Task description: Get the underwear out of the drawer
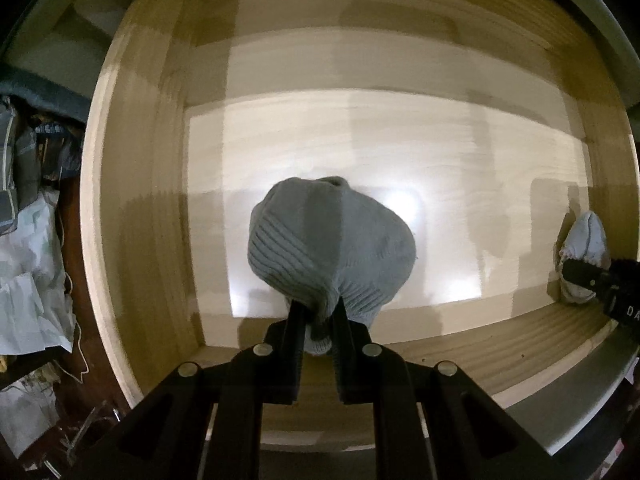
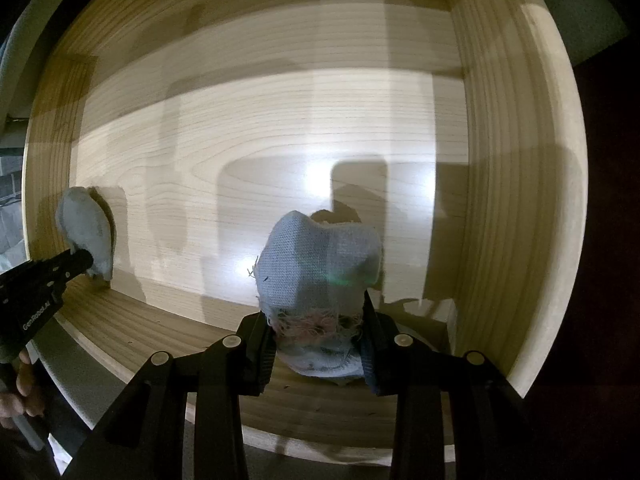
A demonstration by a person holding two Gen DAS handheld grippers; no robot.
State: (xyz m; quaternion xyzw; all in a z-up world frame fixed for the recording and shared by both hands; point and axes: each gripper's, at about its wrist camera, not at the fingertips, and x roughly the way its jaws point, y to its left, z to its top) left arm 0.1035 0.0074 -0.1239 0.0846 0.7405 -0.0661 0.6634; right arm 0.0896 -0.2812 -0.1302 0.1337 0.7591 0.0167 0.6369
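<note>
Left wrist view, claw: the left claw (image 1: 318,316) pointed down into a pale wooden drawer (image 1: 136,208), its two black fingers (image 1: 295,332) drawn narrow and pinching a bundle of grey ribbed fabric (image 1: 332,240).
Left wrist view, garment: the grey ribbed fabric bulged out beyond the fingertips, hanging over the drawer's bare floor near the front wall, with a small fold squeezed through the gap between the fingers.
Left wrist view, far right: the right claw (image 1: 588,276) entered from the edge, closed on a pale, frayed cloth (image 1: 582,240) close to the drawer's right wall.
Left wrist view, surroundings: crumpled clothing and paper (image 1: 32,240) lay outside the drawer on the left.

Right wrist view, claw: the right claw (image 2: 318,332) stood clamped on the pale blue woven cloth (image 2: 320,260), fingers (image 2: 260,344) pressed to both sides of it.
Right wrist view, garment: the woven cloth rose past the fingertips, its frayed pinkish edge sitting right between them, over the drawer floor (image 2: 280,120) near the front wall.
Right wrist view, far left: the left claw (image 2: 82,262) held its grey bundle (image 2: 86,232) near the drawer's left wall; a person's hand (image 2: 18,392) gripped the handle below.
</note>
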